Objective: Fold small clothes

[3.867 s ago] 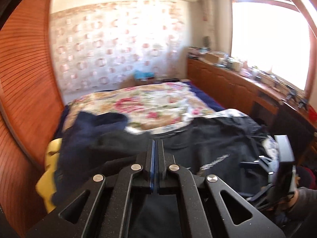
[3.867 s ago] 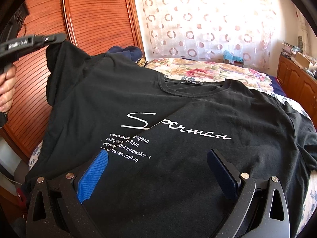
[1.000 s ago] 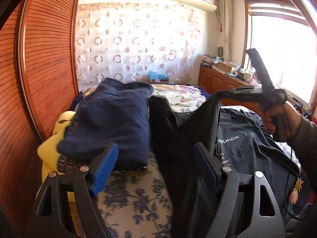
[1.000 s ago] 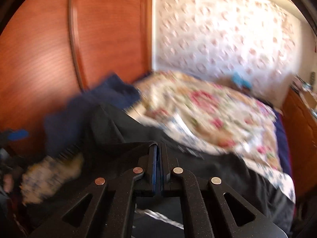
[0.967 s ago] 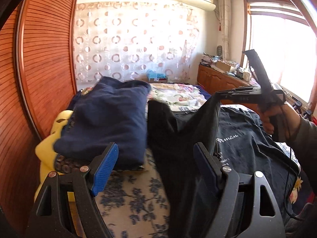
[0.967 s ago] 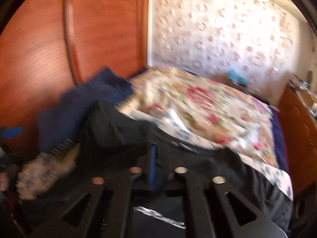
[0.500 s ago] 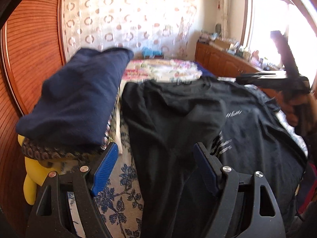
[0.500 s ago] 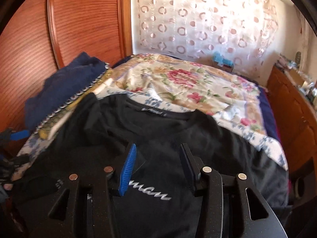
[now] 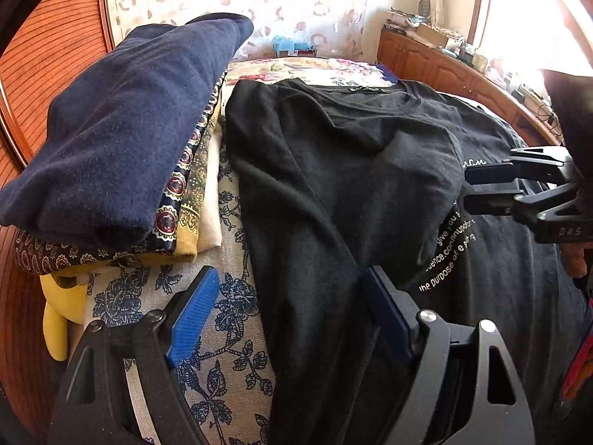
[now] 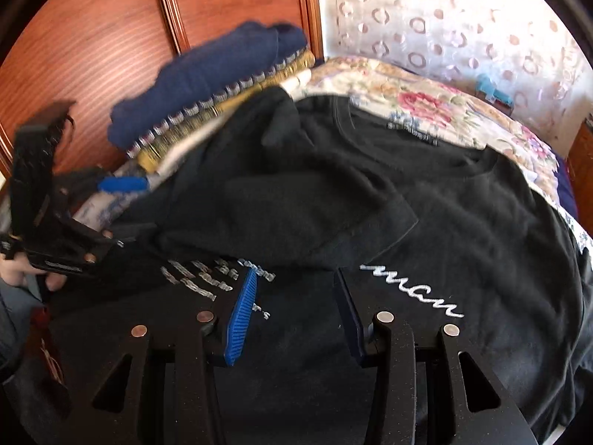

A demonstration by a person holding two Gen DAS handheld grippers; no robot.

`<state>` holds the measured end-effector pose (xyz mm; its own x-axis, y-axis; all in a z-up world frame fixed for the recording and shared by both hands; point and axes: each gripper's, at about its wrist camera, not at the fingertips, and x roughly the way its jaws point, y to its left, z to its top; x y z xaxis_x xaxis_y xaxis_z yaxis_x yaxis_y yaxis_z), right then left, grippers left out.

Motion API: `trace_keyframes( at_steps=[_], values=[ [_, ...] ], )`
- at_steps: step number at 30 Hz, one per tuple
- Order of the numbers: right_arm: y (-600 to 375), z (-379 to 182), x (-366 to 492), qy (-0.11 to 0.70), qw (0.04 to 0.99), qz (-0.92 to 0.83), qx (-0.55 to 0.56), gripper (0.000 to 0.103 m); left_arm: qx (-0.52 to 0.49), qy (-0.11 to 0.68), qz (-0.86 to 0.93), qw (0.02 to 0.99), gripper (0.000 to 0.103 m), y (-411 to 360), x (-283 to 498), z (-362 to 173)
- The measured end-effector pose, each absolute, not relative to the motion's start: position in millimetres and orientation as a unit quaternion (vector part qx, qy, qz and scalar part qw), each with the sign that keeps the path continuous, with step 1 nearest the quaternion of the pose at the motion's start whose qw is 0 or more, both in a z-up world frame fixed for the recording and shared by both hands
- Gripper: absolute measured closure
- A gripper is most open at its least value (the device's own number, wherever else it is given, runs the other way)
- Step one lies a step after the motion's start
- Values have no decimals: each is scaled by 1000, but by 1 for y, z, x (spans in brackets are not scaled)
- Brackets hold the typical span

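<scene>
Two grippers are in view, both with jaws apart and holding nothing. Left gripper (image 9: 285, 315) sits low at the near left edge of the shirt (image 9: 333, 185), one blue pad over the bed (image 9: 229, 378) sheet, the other over black cloth. Right gripper (image 10: 292, 311) hovers over the shirt's printed chest, jaws partly apart, just above the white lettering; whether the pads touch the cloth cannot be told.

Location of the task item: the shirt lies face up on the bed, collar at the far end. Its left side, sleeve included, is turned in over the chest and covers part of the print (the fold edge is uneven and lumpy). The shirt's right side lies flat and unfolded, reaching toward the bed's edge.

A pile (image 9: 122, 141) of folded clothes, navy on top, sits just beside the shirt's left edge, near the wooden wardrobe (image 10: 92, 37). The right wrist view is motion-blurred, so fine detail there is unreliable.

Assessment: the first lengthwise fold appears laid and released. The step in hand is judged to be the change-over to the opposite side.

Next move, as judged: the right gripper should go to the shirt's right shoulder or sleeve and the left to the right hem corner, clamp both, and carry that side across the centre. Care is needed not to drag the laid fold or disturb the pile.
</scene>
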<state>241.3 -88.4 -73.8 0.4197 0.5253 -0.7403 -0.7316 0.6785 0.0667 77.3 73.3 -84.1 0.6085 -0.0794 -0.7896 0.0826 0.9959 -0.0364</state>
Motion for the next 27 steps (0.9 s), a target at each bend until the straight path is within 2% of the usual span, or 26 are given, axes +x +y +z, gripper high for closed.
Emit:
trace_keyframes(
  at_steps=[5,11,16,27],
  values=[
    [-80,-67,254,367,844,363,-145,58,0,440,-46,897,22,74,79,-85],
    [-57,-46,271,332,858,368,-134,75,-9,400,-52,915,22,75,69,-69],
    [-43,-50,280,331,860,370,-121,75,-13,386,-76,919,22,66,65,-53],
    [-67,-49,282,327,874,348,-91,75,14,404,-145,903,22,30,79,-53]
  ],
)
